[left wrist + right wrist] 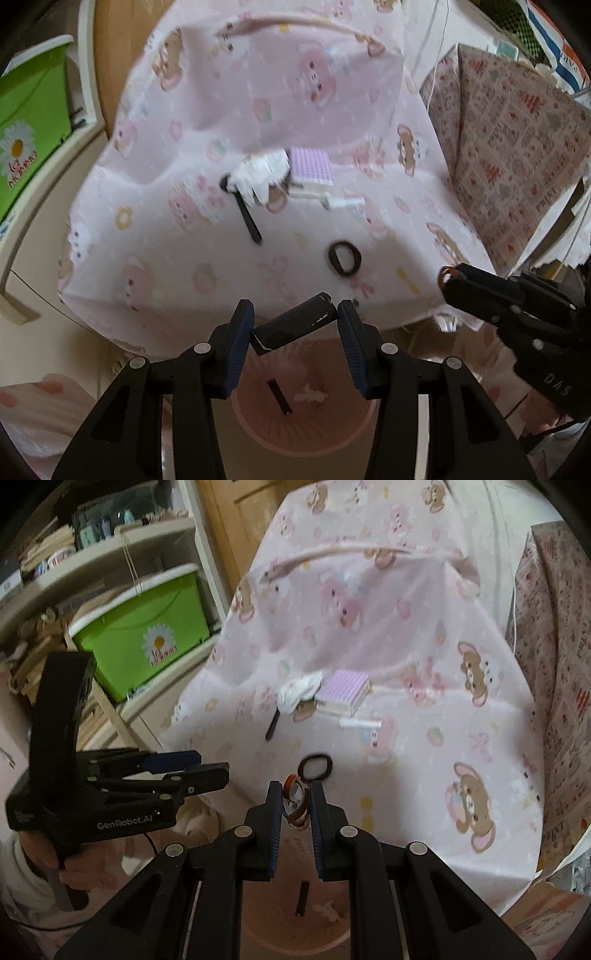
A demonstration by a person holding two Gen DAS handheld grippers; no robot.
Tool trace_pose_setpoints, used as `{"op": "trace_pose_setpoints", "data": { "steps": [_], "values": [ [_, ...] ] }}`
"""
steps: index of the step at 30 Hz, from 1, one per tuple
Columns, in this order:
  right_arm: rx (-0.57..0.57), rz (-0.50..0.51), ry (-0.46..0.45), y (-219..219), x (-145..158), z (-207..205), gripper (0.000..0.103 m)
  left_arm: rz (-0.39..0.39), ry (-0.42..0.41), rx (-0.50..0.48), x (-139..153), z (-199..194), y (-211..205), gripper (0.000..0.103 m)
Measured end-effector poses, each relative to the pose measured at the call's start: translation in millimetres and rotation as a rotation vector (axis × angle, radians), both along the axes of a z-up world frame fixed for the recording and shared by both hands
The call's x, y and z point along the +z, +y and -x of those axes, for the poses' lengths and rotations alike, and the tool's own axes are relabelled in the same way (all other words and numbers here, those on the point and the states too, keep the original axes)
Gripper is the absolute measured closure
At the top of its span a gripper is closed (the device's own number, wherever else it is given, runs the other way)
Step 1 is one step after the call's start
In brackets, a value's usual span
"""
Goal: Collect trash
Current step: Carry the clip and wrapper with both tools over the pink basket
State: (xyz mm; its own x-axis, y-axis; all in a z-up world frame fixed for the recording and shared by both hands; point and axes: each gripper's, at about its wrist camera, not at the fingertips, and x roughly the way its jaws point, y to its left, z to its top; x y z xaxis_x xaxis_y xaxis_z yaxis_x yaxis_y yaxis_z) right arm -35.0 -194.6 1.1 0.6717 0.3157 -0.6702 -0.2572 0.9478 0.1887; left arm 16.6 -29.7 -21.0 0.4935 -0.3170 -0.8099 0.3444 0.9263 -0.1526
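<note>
Over the pink bin [303,435] below the pink tablecloth [177,280], your left gripper [295,325] pinched a black tube [295,326] by its ends, while your right gripper [295,805] squeezed a small shiny wrapper [295,799] almost shut.

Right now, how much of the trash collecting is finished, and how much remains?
Done: a black strip and a white scrap already lie in the pink bin. In hand: the left gripper grips a black block, and the right gripper pinches a small orange-rimmed piece, both above the bin. Left on the pink cloth: crumpled tissue, a black stick, a black ring and a white tube.
</note>
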Motion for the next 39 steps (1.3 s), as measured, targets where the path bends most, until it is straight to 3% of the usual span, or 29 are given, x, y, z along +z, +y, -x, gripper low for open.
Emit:
{"op": "trace_pose_setpoints", "data": {
  "steps": [7, 12, 17, 32, 39],
  "values": [
    [0.006, -0.011, 0.064, -1, -17, -5, 0.087, 0.01, 0.09, -0.026, -17, -1, -2, 0.058],
    [0.035, -0.025, 0.185, 2, -41, -14, 0.087, -0.026, 0.164, -0.063, -37, -1, -11, 0.058],
    [0.045, 0.034, 0.257, 11, -65, -19, 0.087, -0.089, 0.229, -0.062, -59, -6, -13, 0.058],
    [0.09, 0.191, 0.38, 38, -124, -24, 0.087, -0.146, 0.394, -0.03, -112, -16, -14, 0.057],
    [0.104, 0.246, 0.418, 48, -146, -29, 0.087, -0.19, 0.424, -0.048, -128, -11, -20, 0.057]
  ]
}}
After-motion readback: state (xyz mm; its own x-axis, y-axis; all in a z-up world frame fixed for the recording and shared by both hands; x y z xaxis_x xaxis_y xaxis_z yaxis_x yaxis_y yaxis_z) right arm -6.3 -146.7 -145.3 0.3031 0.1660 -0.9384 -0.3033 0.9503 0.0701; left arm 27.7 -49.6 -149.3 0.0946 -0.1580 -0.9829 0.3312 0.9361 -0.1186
